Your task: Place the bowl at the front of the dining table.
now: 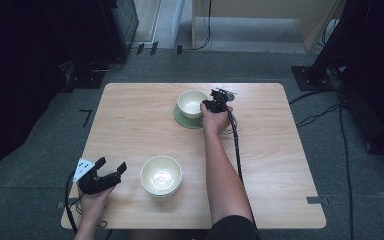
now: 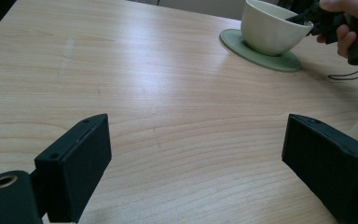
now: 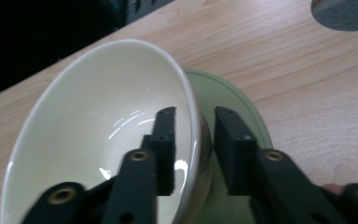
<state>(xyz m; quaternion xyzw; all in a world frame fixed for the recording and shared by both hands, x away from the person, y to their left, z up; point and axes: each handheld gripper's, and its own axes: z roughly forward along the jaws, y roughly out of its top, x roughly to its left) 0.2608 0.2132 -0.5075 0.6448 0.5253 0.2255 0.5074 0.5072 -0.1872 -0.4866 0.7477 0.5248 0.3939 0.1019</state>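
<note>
the right gripper (image 3: 193, 140) straddles the far bowl's (image 1: 191, 102) rim at its 3 o'clock side, one jaw inside, one outside, narrowed on the wall but with a sliver of gap showing, so a firm grip is my guess only. that bowl sits on a green saucer (image 1: 182, 120) at the table's (image 1: 280, 165) 12 o'clock. the left gripper (image 1: 109, 171), jaws wide, hovers empty just at 9 o'clock of the near bowl (image 1: 161, 175).
</note>
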